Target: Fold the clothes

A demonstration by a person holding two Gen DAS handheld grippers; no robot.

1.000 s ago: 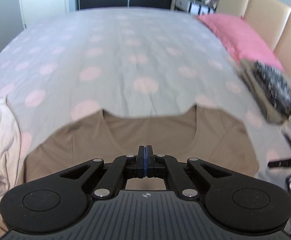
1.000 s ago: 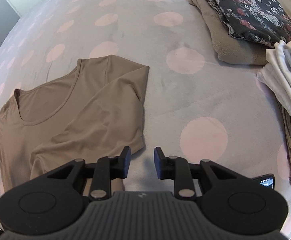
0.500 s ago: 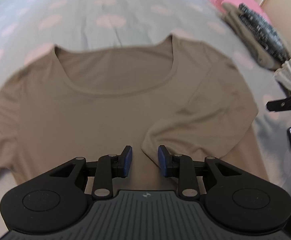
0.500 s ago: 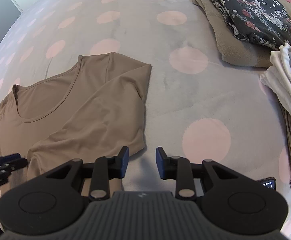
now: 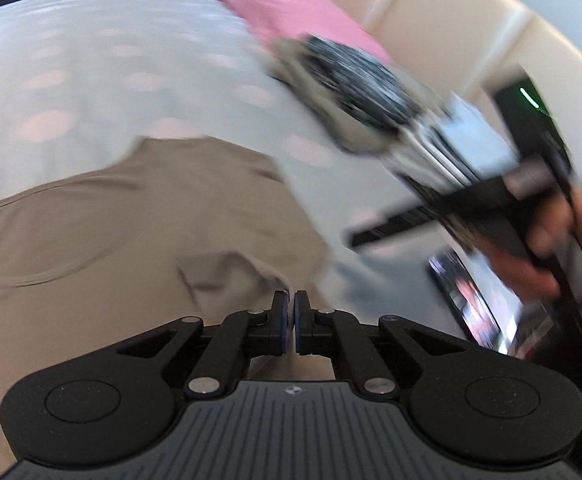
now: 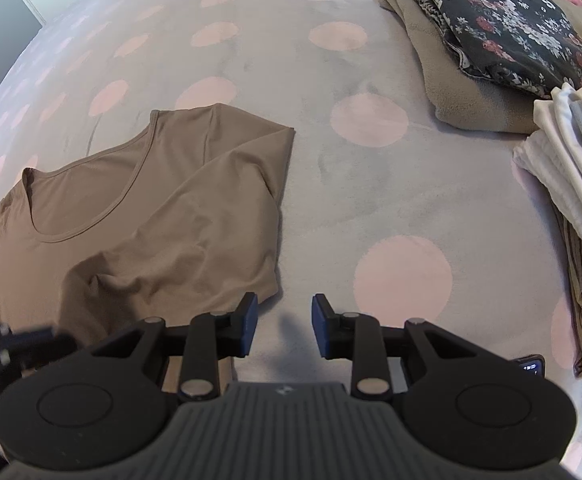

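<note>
At the bottom centre of the left wrist view, the left gripper (image 5: 291, 322) has its two blue-padded fingers drawn almost together, only a thin slit between them, with a bunched fold of the brown T-shirt (image 5: 103, 248) right at their tips; whether cloth is actually nipped in the slit cannot be told, as the view is blurred. The shirt fills the lower left of that frame. To the right, a hand (image 5: 547, 248) grips the handle of the right gripper, and a phone (image 5: 467, 300) lies below it on the bedspread (image 5: 91, 64). In the right wrist view, the right gripper (image 6: 284, 326) sits low in the frame with its fingers spread wide and nothing between them; its left finger lies over the shirt's near edge and its right finger over bare bedspread. The brown T-shirt lies flat in the left half of this frame, neckline toward the upper left, one sleeve folded across its body. Beyond, along the right edge, stands a stack of folded pale clothes (image 6: 571, 184), and in the upper right a dark floral garment (image 6: 503, 28) lies on a folded beige one (image 6: 451, 92). In the left view a pink pillow (image 5: 287, 8) and a cream headboard (image 5: 451, 28) lie farthest off.
</note>
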